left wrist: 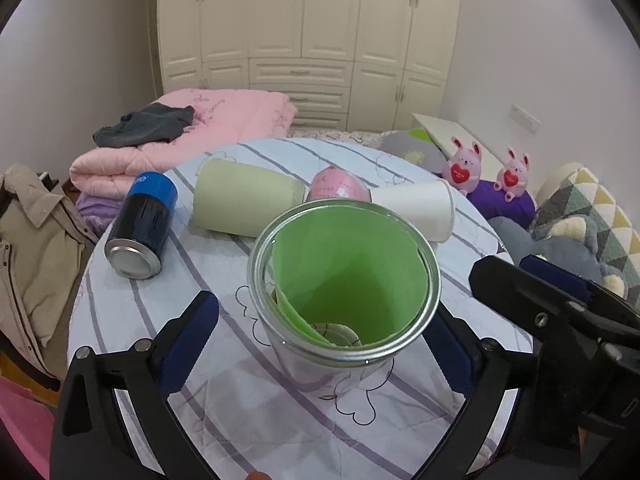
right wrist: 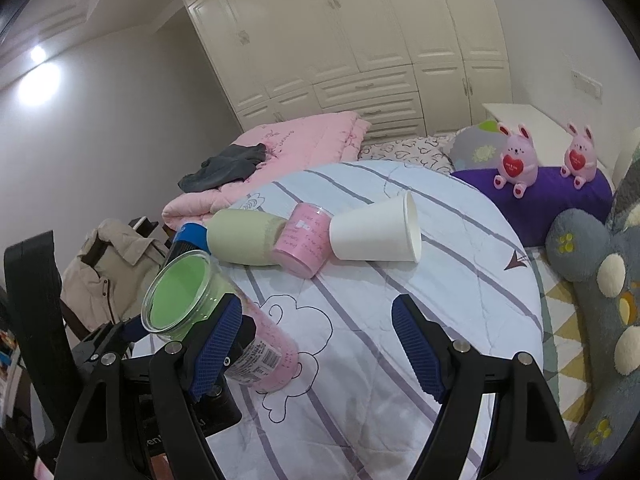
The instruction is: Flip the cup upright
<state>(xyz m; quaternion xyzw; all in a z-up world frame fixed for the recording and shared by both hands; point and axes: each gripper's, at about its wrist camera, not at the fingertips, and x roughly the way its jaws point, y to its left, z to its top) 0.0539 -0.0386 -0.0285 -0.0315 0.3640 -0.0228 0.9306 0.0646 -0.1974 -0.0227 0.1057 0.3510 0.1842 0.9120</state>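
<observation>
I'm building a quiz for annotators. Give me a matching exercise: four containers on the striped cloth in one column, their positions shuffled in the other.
1 clear green-lined cup
2 white paper cup
3 blue can
4 pink cup

a lying leftmost
b tilted between the left tongs
c lying rightmost
d between two other cups

Pairs: 1-b, 2-c, 3-a, 4-d

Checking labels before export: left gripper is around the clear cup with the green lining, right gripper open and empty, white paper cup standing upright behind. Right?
One error: the white paper cup is not upright; it lies on its side on the striped cloth, as the right wrist view shows. The rest holds: the left gripper brackets the clear cup, and the right gripper is open and empty.
</observation>
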